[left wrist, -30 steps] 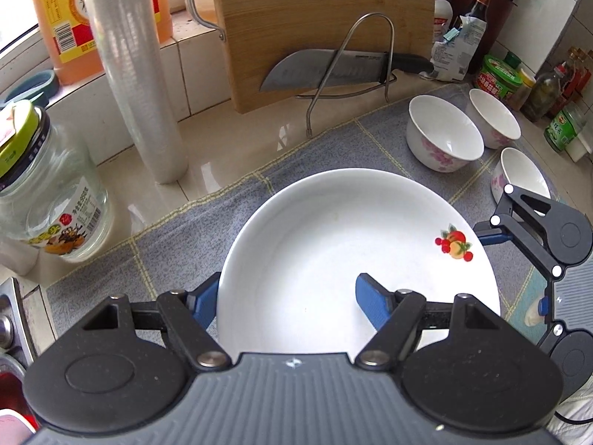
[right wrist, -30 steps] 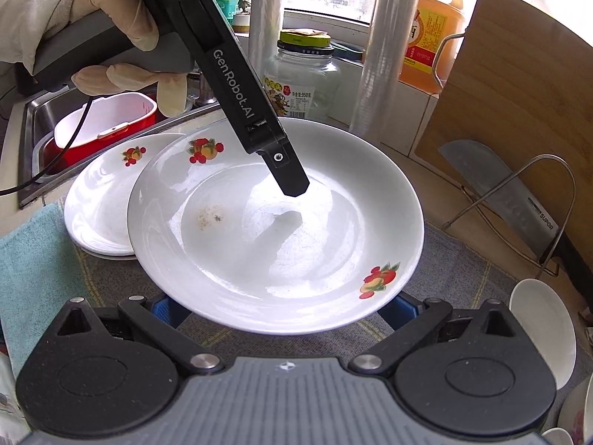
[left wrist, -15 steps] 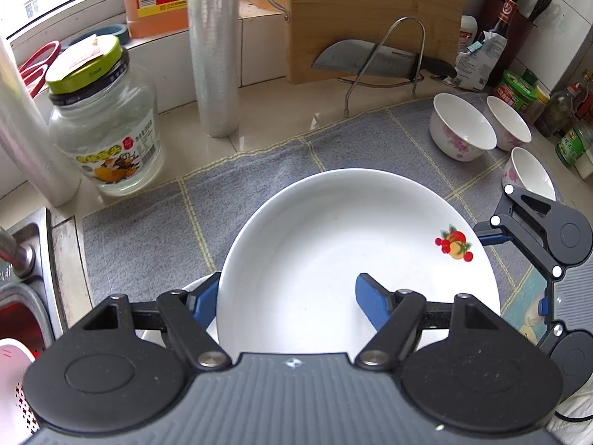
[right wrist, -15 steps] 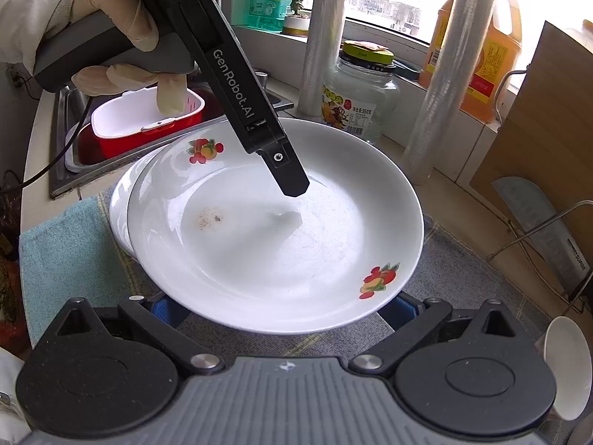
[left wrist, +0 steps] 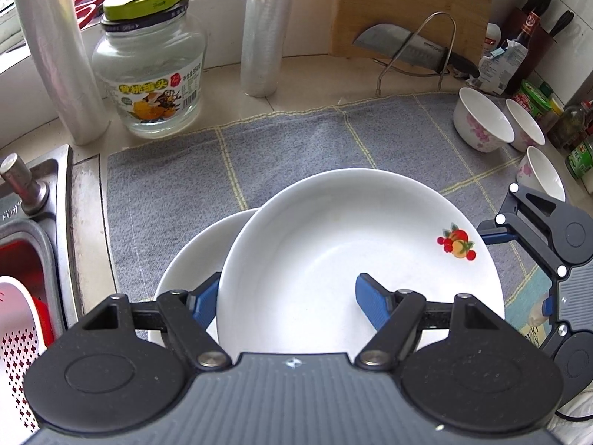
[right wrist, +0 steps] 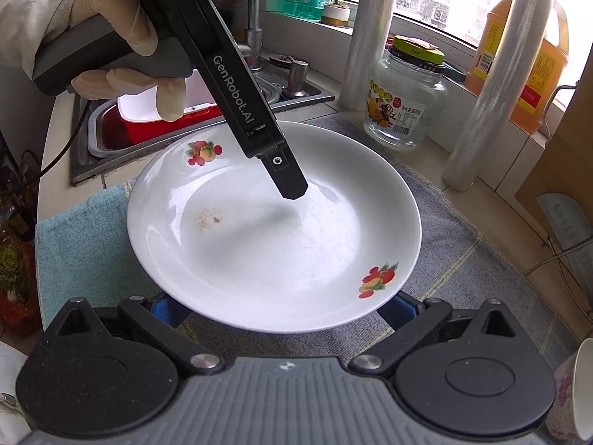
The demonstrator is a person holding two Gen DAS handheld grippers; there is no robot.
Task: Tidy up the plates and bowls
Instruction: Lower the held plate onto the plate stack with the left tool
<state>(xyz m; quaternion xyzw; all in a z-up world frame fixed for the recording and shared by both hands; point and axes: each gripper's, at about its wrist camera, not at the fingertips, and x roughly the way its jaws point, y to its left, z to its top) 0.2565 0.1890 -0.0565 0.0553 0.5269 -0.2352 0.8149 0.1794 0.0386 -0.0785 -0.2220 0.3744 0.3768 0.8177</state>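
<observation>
Both grippers angle steeply downward, the left gripper [left wrist: 285, 296] clamped across a plate's [left wrist: 344, 244] rim, the right gripper [right wrist: 281, 306] with fingers [right wrist: 163, 309] under its near edge, a gloved hand [right wrist: 111, 40] gripping the left handle

white shallow plate [left wrist: 333, 244] with fruit decal at 3 o'clock rim, held tilted above grey mat, overlapping second white plate [left wrist: 192, 256] lying flat at its 9 o'clock, three white floral bowls [left wrist: 481, 118] upright, clustered at 2 o'clock
</observation>
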